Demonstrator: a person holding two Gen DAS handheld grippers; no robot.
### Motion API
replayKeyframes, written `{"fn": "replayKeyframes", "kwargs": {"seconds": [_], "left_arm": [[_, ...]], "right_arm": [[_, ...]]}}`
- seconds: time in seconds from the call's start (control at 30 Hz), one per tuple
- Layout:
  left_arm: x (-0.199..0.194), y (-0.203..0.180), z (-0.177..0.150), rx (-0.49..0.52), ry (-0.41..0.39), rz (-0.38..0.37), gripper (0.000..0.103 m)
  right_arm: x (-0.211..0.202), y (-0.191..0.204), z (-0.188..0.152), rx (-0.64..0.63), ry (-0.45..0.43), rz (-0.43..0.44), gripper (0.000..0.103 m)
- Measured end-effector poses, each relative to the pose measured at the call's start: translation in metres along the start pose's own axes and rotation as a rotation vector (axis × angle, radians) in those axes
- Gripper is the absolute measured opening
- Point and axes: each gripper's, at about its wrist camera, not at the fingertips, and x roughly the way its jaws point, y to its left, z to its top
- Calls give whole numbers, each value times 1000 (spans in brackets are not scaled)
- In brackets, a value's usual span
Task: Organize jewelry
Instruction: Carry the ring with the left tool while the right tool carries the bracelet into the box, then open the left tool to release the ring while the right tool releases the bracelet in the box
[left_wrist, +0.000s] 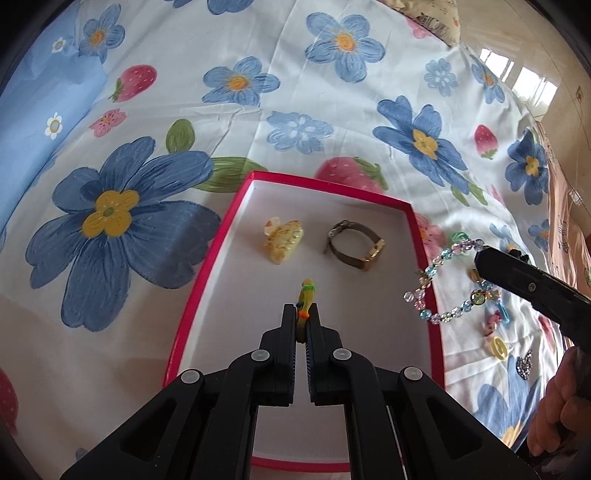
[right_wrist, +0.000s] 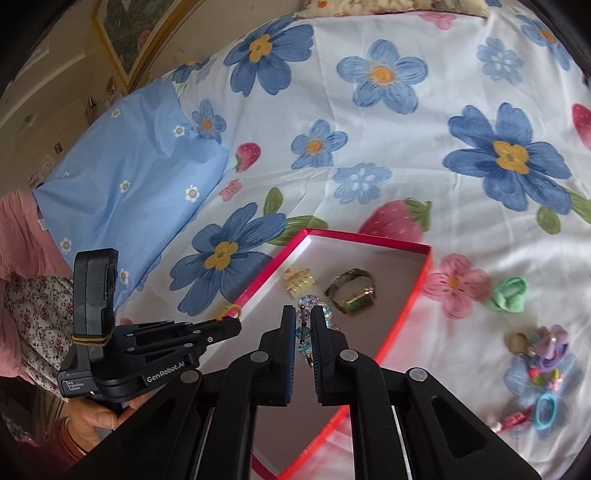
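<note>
Clamped between the left gripper fingers: a thin yellow-green band with green and orange wraps, poking up past the tips, held over the near half of the box

Reaching in low from the left in the right wrist view, same gripper, level and pointing right, with a bare hand wrapped round the grip beneath and a floral sleeve behind

Pinched between the right gripper fingers: a bead bracelet of clear, blue and pink beads, hanging over the box's near right rim; seen in the left wrist view as a loop dangling from the black finger coming in from the right, with fingers of a hand below

Inside the box, two pieces:
- one yellow claw clip, ahead and slightly left of the left gripper tips
- one watch with a dark band and gold case, ahead and slightly right of those tips, just beside the clip, not touching

Outside the box, right of the right gripper, on the floral sheet:
- one green hair tie, far side
- a heap of mixed pieces, purple, blue and pink, too tangled to count, with one blue ring-shaped tie at the near edge

Left of the box: one blue pillow
</note>
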Motion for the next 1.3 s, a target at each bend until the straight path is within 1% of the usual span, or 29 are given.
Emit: {"fn": "replayKeyframes", "kwargs": {"seconds": [0.13,0.3,0.43,0.53,0.7,0.73,0.8,0.87,0.9,0.93,1.07,1.2,1.3], "left_arm": [[15,7,6,-5,14,10,4],[40,11,15,-1,42,23,4],[62,11,20,6,64,48,4],[74,12,22,1,79,53,4],[87,13,22,-7,99,64,4],[89,13,22,-8,102,69,7],[91,13,21,-10,109,73,7],[93,12,20,-11,113,77,13],[94,12,21,-11,112,81,20],[93,12,20,-9,107,86,26],[88,9,19,2,99,92,28],[83,8,18,4,92,97,37],[79,9,18,-1,86,92,38]], "right_arm": [[28,6,2,-1,36,22,7],[54,2,-2,9,80,22,7],[68,-14,-7,34,114,-7,7],[75,-25,-10,50,133,-34,7],[83,-34,-14,37,159,-76,7],[84,-35,-15,33,164,-84,7],[87,-38,-17,27,179,-96,8],[89,-38,-17,18,184,-100,8],[89,-37,-17,10,187,-105,8],[89,-36,-17,1,190,-110,8],[92,-33,-16,-26,203,-125,8],[95,-30,-15,-48,222,-127,11],[96,-29,-14,-55,230,-131,11]]}}
